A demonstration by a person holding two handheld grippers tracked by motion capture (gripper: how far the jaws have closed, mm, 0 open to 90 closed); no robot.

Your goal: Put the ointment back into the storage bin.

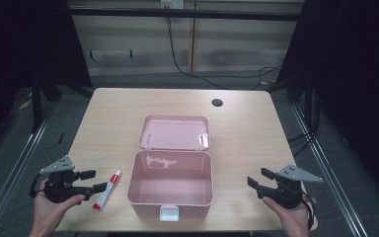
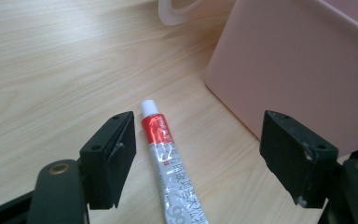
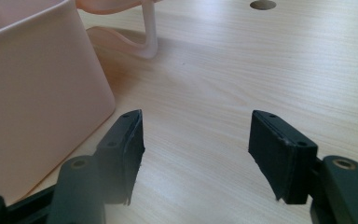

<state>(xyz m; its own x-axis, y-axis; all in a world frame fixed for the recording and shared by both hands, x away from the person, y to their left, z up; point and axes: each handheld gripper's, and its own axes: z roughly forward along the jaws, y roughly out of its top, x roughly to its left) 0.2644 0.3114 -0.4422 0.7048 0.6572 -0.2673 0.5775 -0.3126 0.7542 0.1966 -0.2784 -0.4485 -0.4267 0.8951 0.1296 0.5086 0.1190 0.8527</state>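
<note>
Pink plastic makes up the box (image 1: 170, 183), which sits on the wooden table (image 1: 108, 113) close to the middle of the near edge. Its pink lid (image 1: 174, 132) is flipped open and lies back flat behind it, toward the far edge. The inside of the box looks bare. A small white latch (image 1: 170, 213) hangs on the front wall of the box, facing the person.

A little tube (image 1: 107, 190) lies flat on the table just beside the left wall of the box, not touching it. The tube is white and red, with a white cap pointing toward the far edge. In the left gripper view the tube (image 2: 168, 163) lies between the two black jaws, nearer to the jaw on the left of that view, and the pink wall of the box (image 2: 303, 70) is beside it.

The left gripper (image 1: 93, 180) is held in a hand (image 1: 54, 202) near the near left corner of the table. Its jaws are wide apart and hold nothing. They point toward the tube and the box.

The right gripper (image 1: 260, 177) is held in the other hand (image 1: 288, 210) near the near right corner. Its jaws are also wide apart and hold nothing. In the right gripper view, bare wood shows between them.

A dark round hole (image 1: 217, 102) is in the table top near the far edge, to the right of the middle.
</note>
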